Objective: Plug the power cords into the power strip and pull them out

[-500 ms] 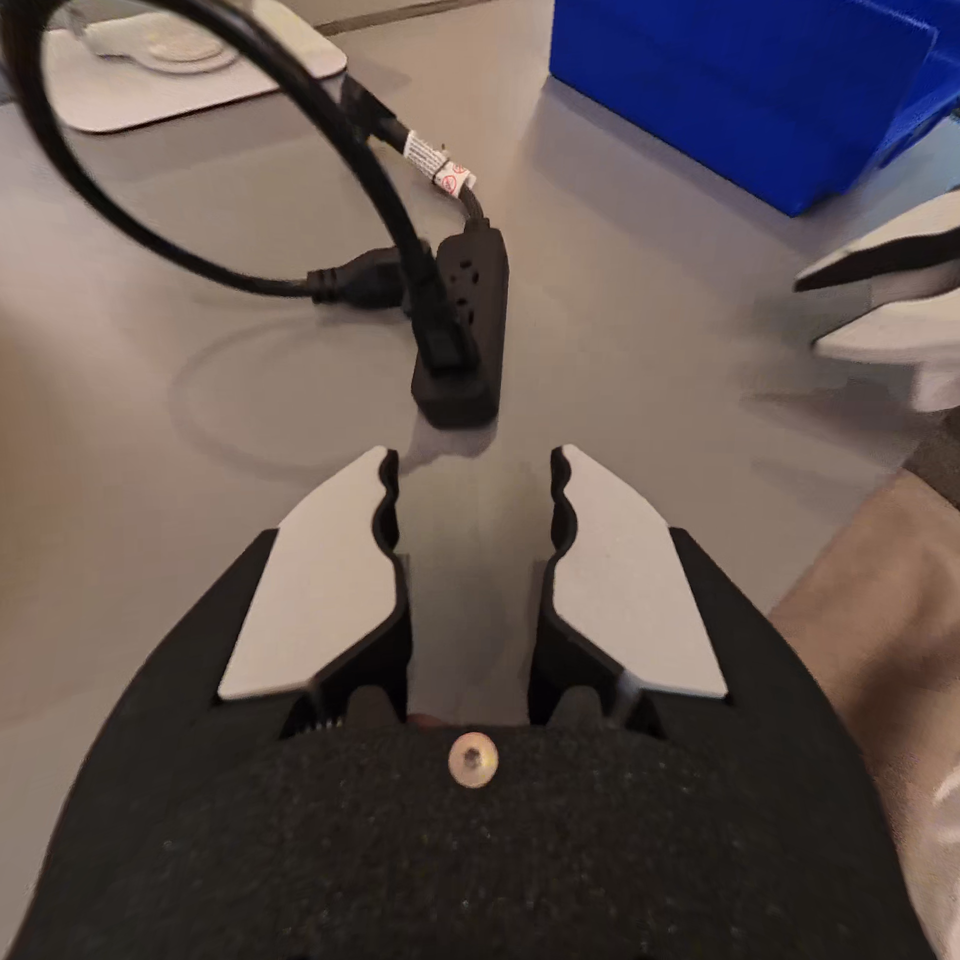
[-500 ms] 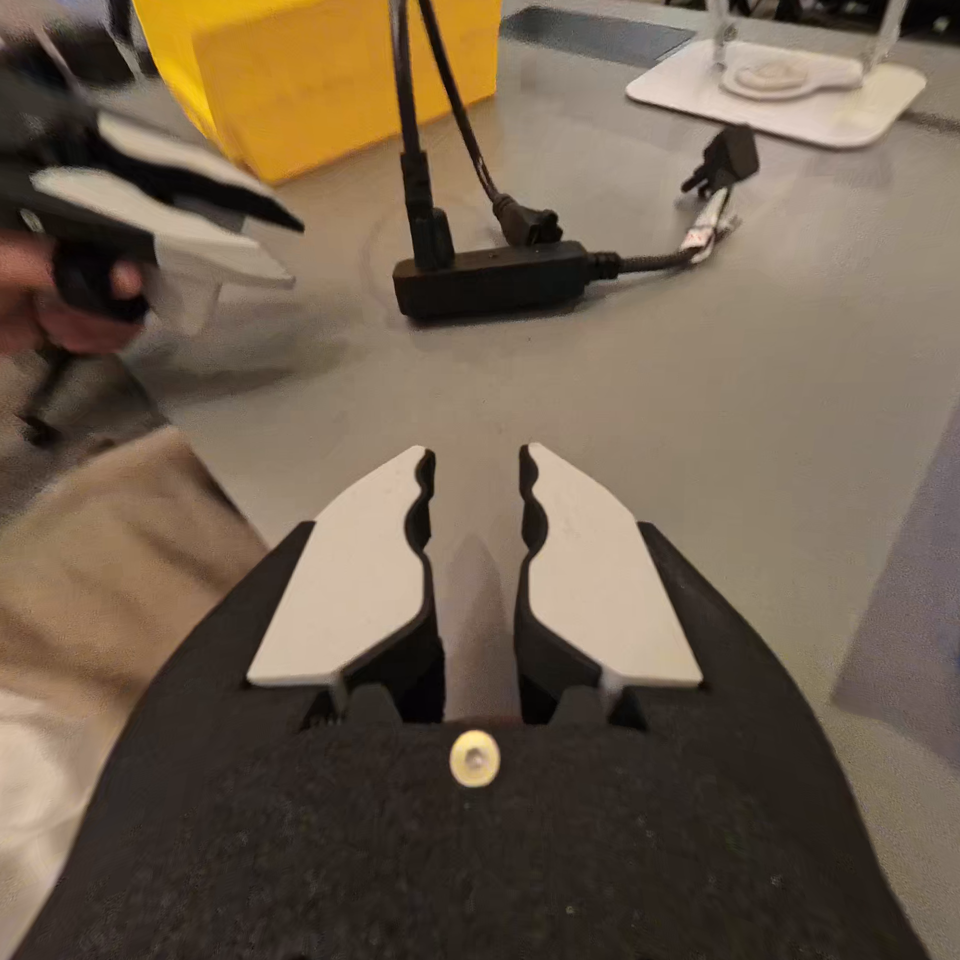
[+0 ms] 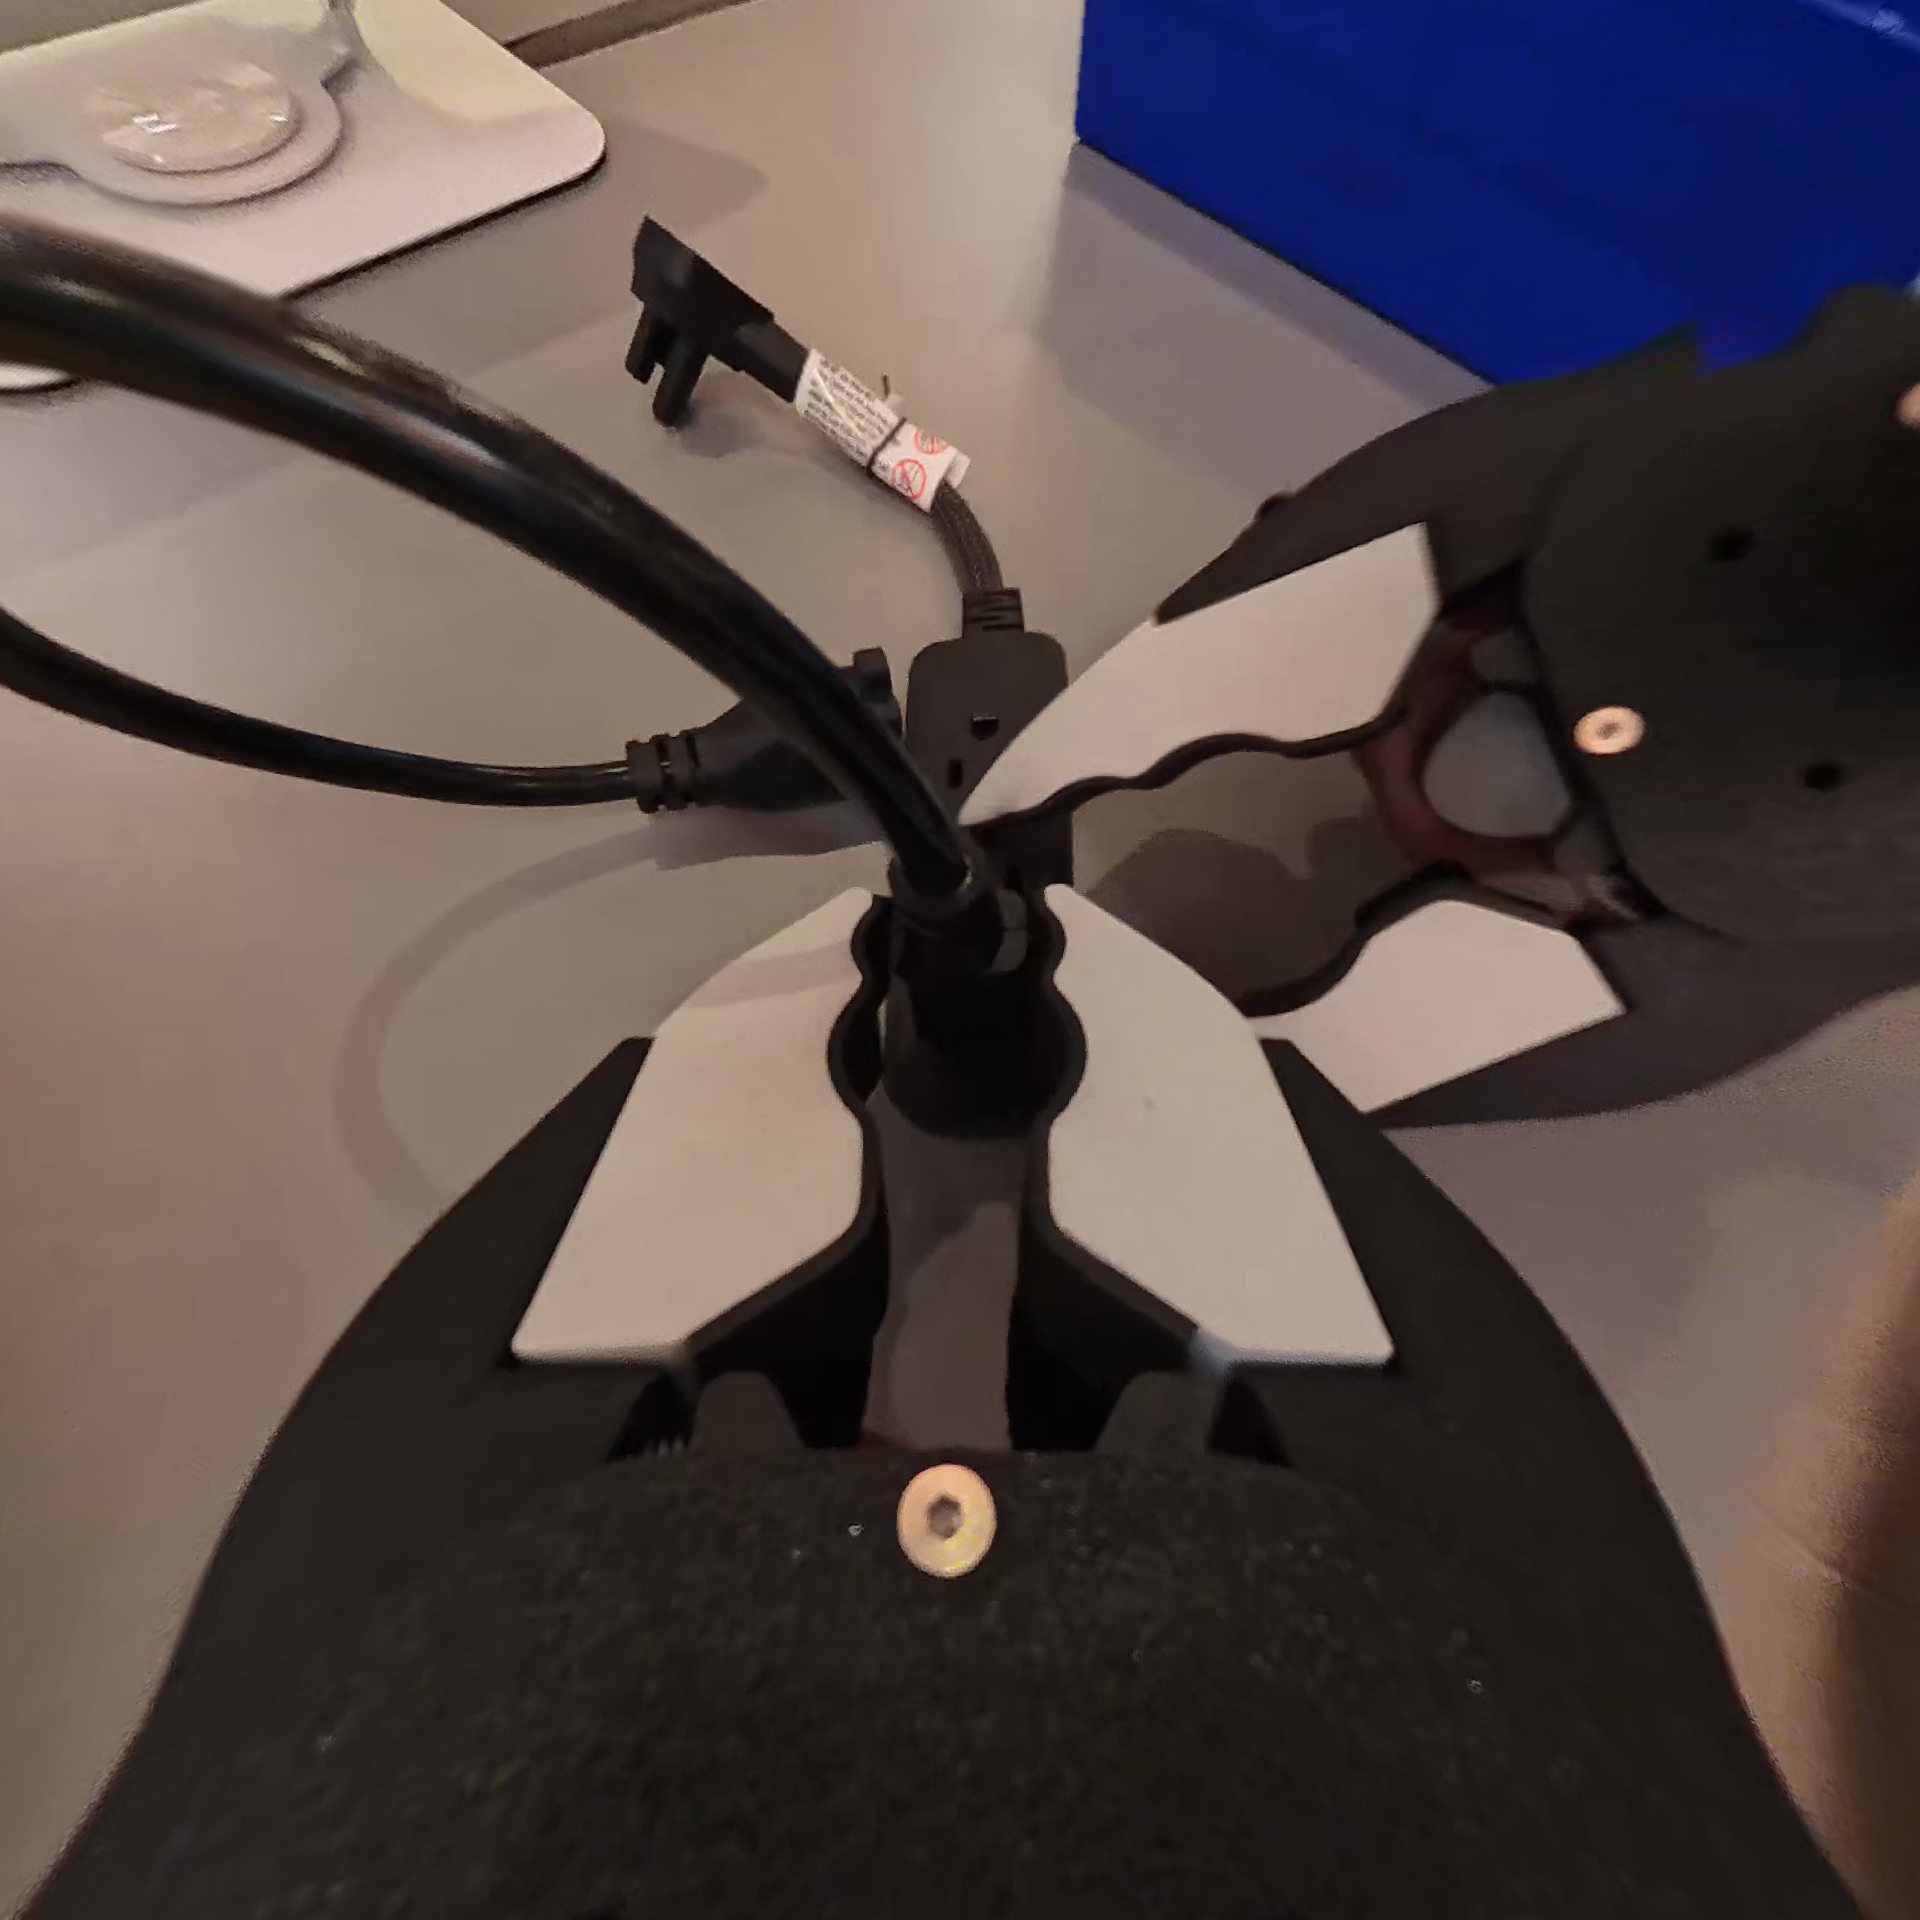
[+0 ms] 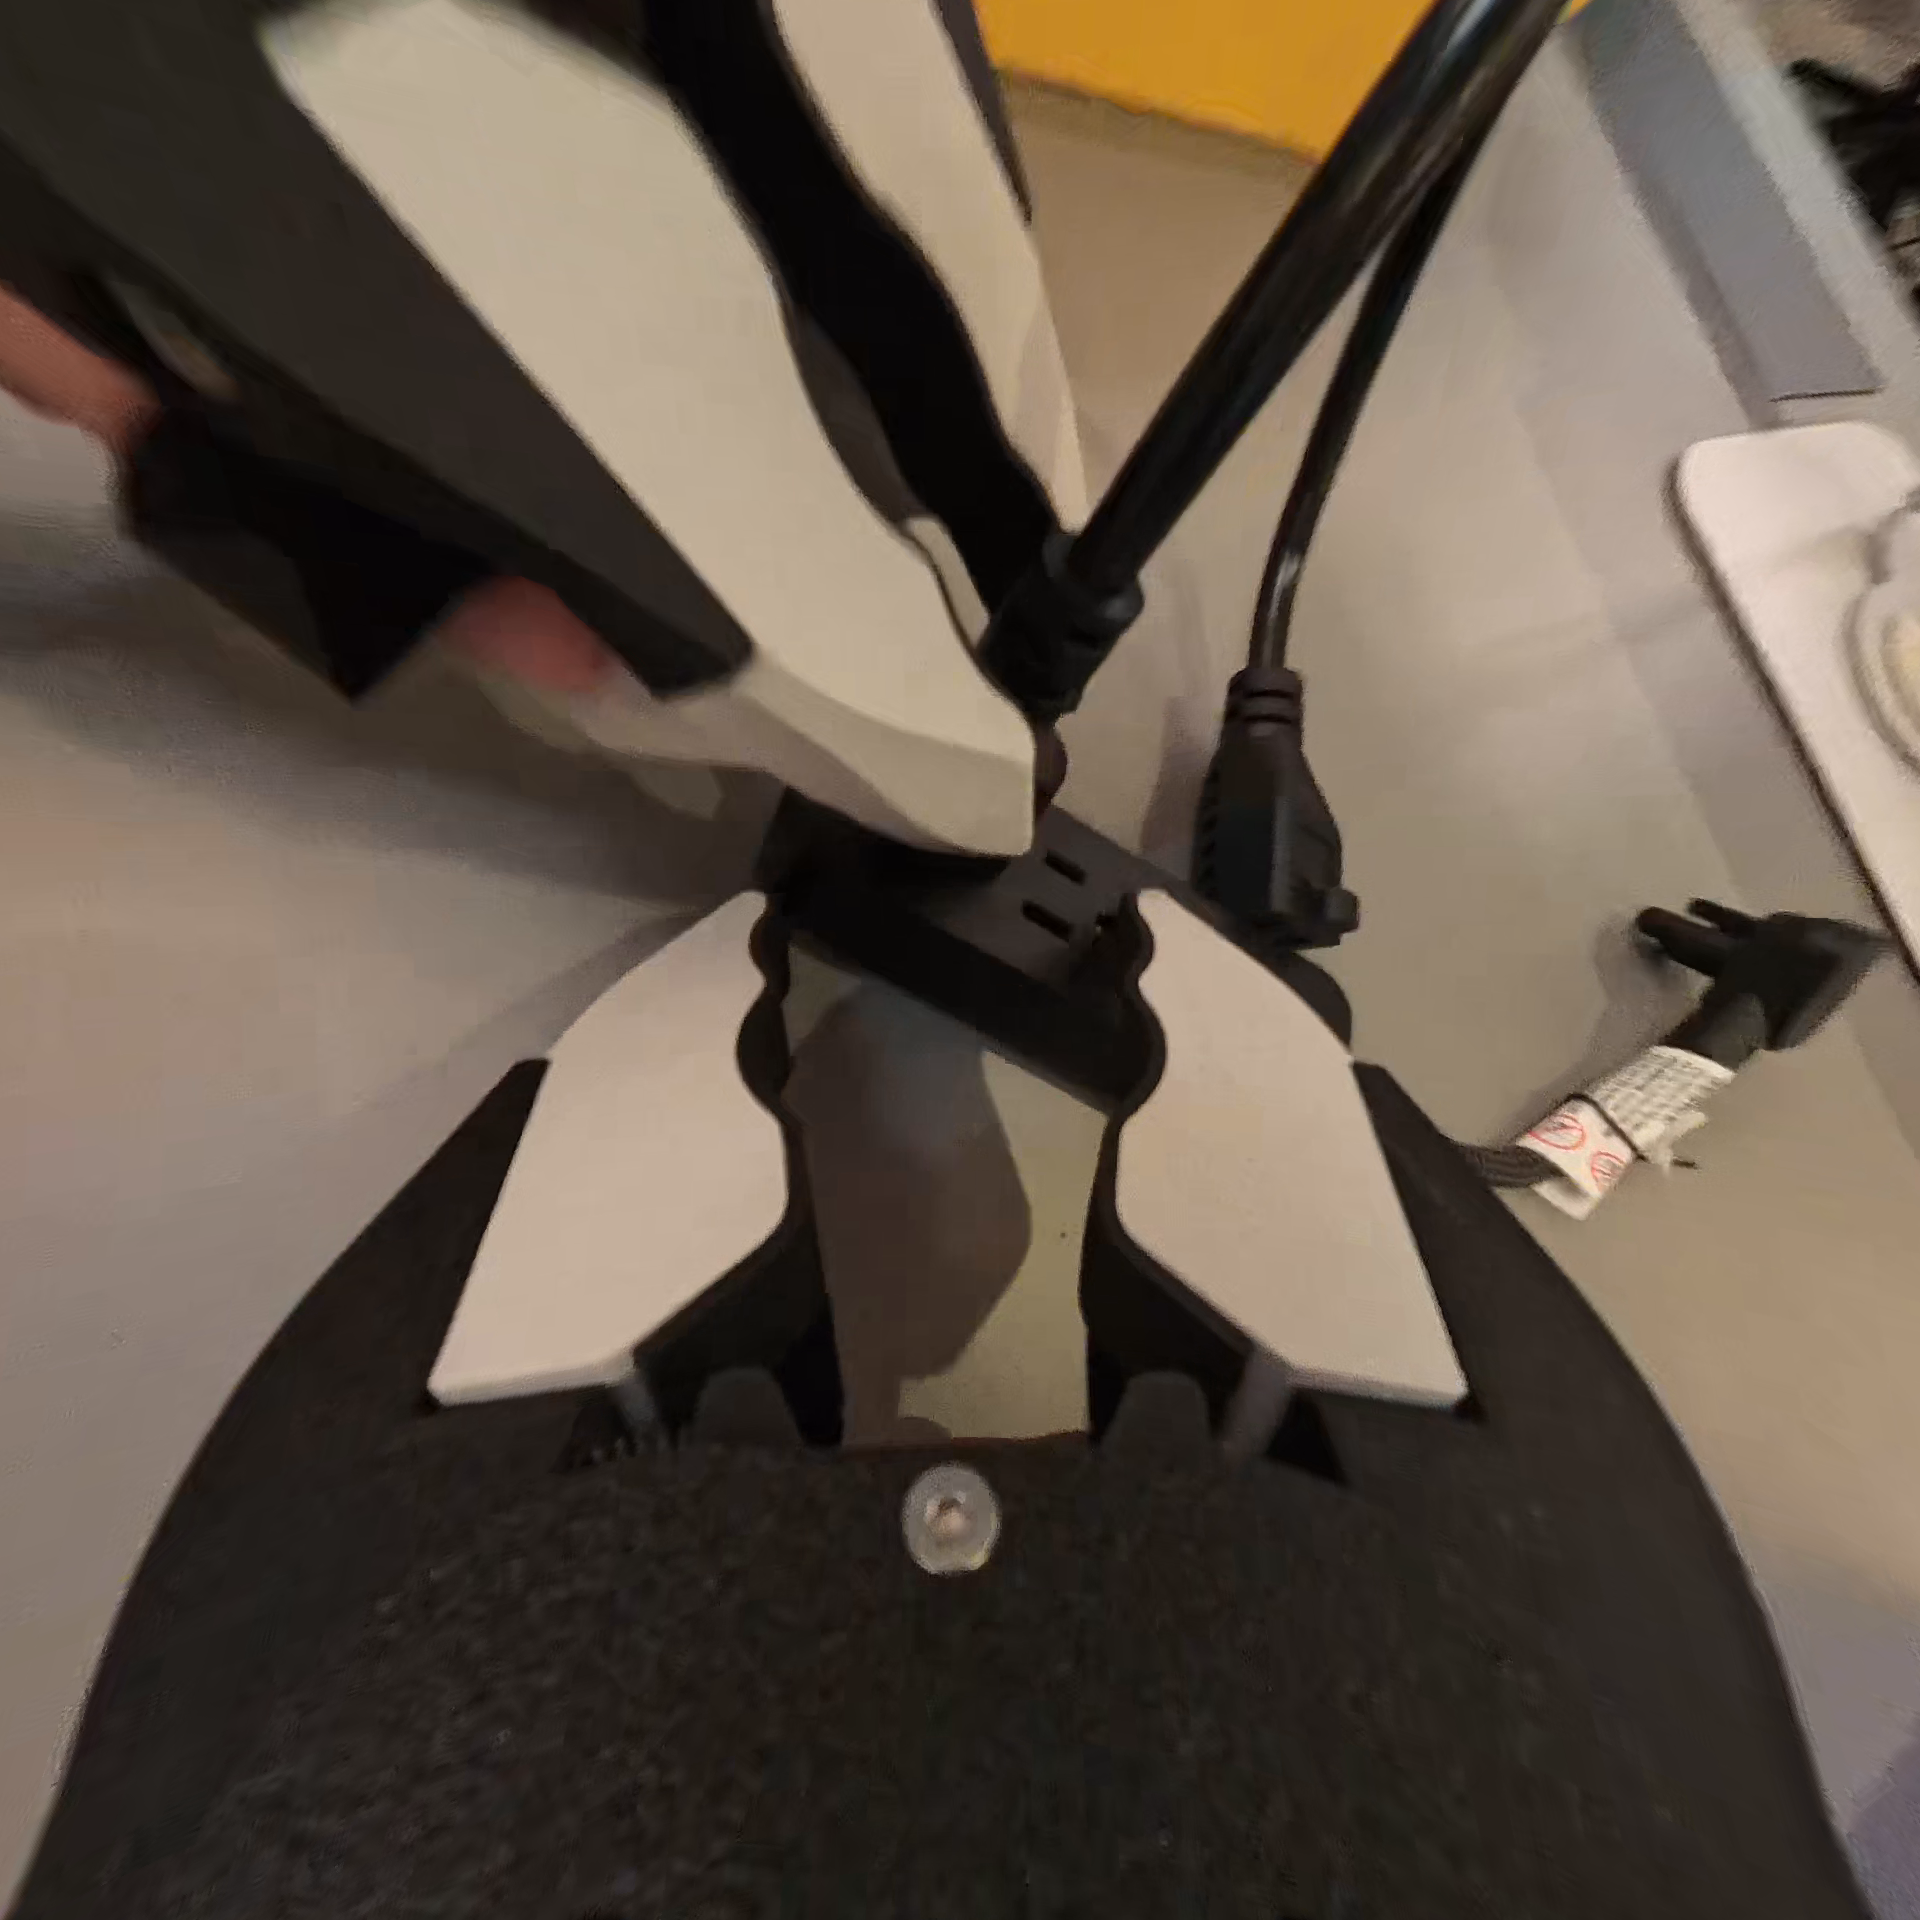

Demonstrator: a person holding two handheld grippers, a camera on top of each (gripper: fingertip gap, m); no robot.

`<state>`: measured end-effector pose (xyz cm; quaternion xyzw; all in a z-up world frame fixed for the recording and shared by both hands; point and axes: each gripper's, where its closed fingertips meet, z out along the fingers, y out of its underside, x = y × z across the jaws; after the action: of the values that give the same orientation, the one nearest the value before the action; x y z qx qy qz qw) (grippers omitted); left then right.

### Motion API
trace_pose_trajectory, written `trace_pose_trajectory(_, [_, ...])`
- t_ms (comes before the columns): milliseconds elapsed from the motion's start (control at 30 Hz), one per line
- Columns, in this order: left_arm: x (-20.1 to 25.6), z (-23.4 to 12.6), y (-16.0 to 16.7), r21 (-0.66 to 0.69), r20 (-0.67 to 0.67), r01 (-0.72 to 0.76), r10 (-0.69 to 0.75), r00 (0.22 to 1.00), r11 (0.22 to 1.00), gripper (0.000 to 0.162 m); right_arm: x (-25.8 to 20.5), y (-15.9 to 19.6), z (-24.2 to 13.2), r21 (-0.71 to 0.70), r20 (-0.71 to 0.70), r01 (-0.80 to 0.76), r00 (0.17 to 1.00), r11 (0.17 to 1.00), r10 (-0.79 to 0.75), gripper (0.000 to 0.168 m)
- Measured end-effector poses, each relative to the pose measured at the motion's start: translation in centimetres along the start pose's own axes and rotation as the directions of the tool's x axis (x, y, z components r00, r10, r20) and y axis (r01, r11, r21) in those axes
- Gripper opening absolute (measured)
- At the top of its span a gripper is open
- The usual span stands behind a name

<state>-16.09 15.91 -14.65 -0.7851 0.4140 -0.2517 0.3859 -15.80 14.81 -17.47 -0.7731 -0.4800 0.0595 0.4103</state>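
A short black power strip (image 3: 987,707) lies on the grey table. One black cord (image 3: 520,488) is plugged into its near end. My left gripper (image 3: 961,956) is shut on that plug (image 3: 956,1029), which still sits in the strip. My right gripper (image 4: 951,920) is open wide, and its fingers straddle the strip (image 4: 987,956); its right finger touches the strip. It shows in the left wrist view (image 3: 1107,914), coming in from the right. A second cord's plug (image 4: 1268,831) lies beside the strip.
The strip's own plug (image 3: 696,301) and its white tag (image 3: 883,436) lie behind it. A blue bin (image 3: 1455,156) stands at the back right, a yellow bin (image 4: 1195,62) opposite. A white base plate (image 3: 364,156) lies at the back left.
Both grippers have moved in to the strip. My left gripper has closed on the plugged-in plug. My right gripper has opened wider and now straddles the strip.
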Motion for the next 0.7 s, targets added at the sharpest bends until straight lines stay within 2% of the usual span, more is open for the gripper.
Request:
trace_pose_trajectory(33, [-0.1, 0.0, -0.1, 0.011, -0.017, 0.015, -0.015, 1.0, 1.0, 0.024, 0.1, 0.4, 0.3, 0.006, 0.023, 0.022, 0.999, 1.0, -0.023, 0.059])
trace_pose_trajectory(100, [-0.1, -0.1, -0.5, 0.038, -0.069, 0.072, -0.069, 0.995, 0.997, 0.024, 0.1, 0.5, 0.2, 0.069, -0.005, 0.106, 0.994, 0.992, -0.106, 0.053])
trace_pose_trajectory(133, [-0.3, -0.2, -0.6, 0.045, -0.092, 0.097, -0.092, 0.991, 0.994, 0.023, 0.3, 0.4, 0.2, 0.086, -0.008, 0.092, 0.996, 0.992, -0.092, 0.05])
trace_pose_trajectory(267, [-0.5, -0.5, -0.2, 0.035, -0.163, 0.139, -0.132, 0.978, 0.99, 0.023, 0.2, 0.6, 0.4, 0.053, 0.003, 0.13, 0.991, 0.99, -0.131, 0.044])
trace_pose_trajectory(400, [-1.0, -0.5, -0.4, 0.052, -0.209, 0.23, -0.214, 0.954, 0.972, 0.022, 0.3, 0.8, 0.7, -0.023, -0.027, 0.238, 0.971, 0.971, -0.239, 0.041])
trace_pose_trajectory(433, [-1.1, -0.6, -0.5, 0.065, -0.211, 0.215, -0.197, 0.957, 0.974, 0.022, 0.4, 0.8, 0.8, -0.028, -0.031, 0.237, 0.971, 0.971, -0.238, 0.04])
trace_pose_trajectory(467, [-1.1, -0.9, -0.8, 0.094, -0.218, 0.195, -0.171, 0.961, 0.976, 0.022, 0.4, 0.2, 1.1, 0.02, -0.062, 0.16, 0.985, 0.987, -0.159, 0.04])
trace_pose_trajectory(533, [-0.6, -1.3, -1.4, 0.103, -0.245, 0.181, -0.151, 0.958, 0.978, 0.021, 0.3, -0.2, 0.8, 0.097, -0.038, 0.091, 0.995, 0.991, -0.087, 0.039])
trace_pose_trajectory(567, [-0.4, -1.2, -1.4, 0.104, -0.23, 0.124, -0.098, 0.968, 0.987, 0.021, 0.2, -0.4, 0.7, 0.118, -0.011, 0.052, 0.999, 0.992, -0.051, 0.039])
trace_pose_trajectory(700, [-0.7, -1.1, -1.2, 0.109, -0.217, 0.093, -0.067, 0.974, 0.99, 0.022, 0.8, -0.5, 0.9, 0.077, -0.037, 0.135, 0.99, 0.988, -0.133, 0.034])
